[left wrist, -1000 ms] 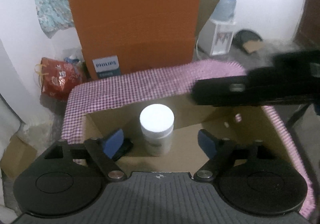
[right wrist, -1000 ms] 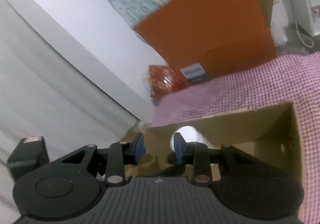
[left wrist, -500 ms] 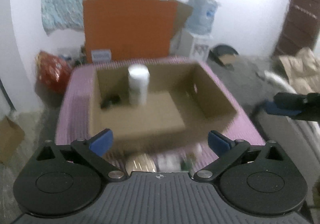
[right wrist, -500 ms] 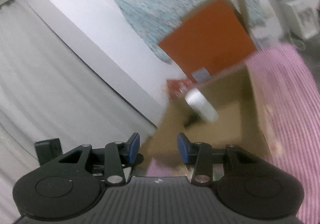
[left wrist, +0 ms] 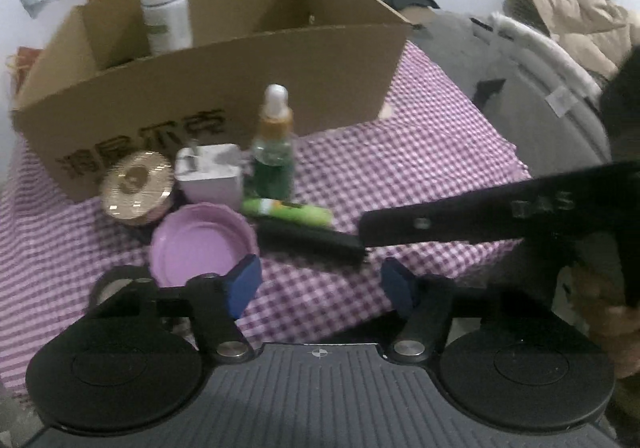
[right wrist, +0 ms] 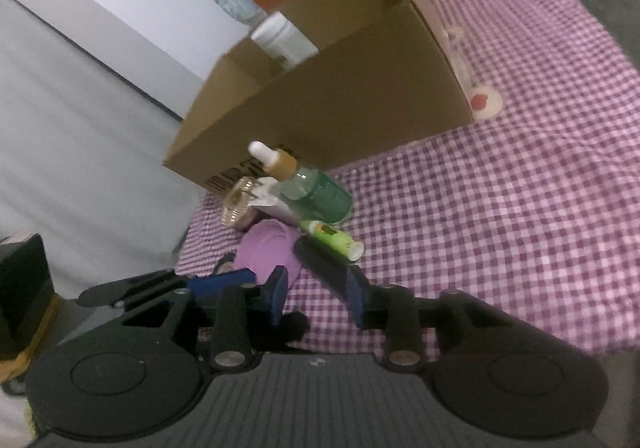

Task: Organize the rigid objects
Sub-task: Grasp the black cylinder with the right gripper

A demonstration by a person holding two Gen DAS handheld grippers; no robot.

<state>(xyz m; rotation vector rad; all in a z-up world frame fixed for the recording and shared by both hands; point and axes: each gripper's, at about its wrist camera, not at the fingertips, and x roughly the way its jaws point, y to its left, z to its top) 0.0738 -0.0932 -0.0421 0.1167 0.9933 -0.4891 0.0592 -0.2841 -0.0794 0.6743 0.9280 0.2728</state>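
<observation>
We count one item done: a white jar (left wrist: pixel 166 18) stands inside the cardboard box (left wrist: pixel 224 88), upper left of the left view. We can't see the rest of the box floor.

Still out on the checked cloth (left wrist: pixel 400 168) in front of the box, clustered left of centre: gold-lidded tin (left wrist: pixel 134 184), white block (left wrist: pixel 210 174), dropper bottle (left wrist: pixel 274 152) upright, purple lid (left wrist: pixel 202 244), green tube (left wrist: pixel 288 211), black bar (left wrist: pixel 310 242) lying flat. So most of the job is left.

Left tool (left wrist: pixel 320 284) sits low in its frame, jaws about half apart and closing, nothing between them; its left pad is just beside the purple lid. Right tool (right wrist: pixel 316 298) has a narrow gap, also closing, and the near end of the black bar (right wrist: pixel 324 268) lies in that gap. We see no pad pressing on it yet. We judge the black bar as the next pick.
</observation>
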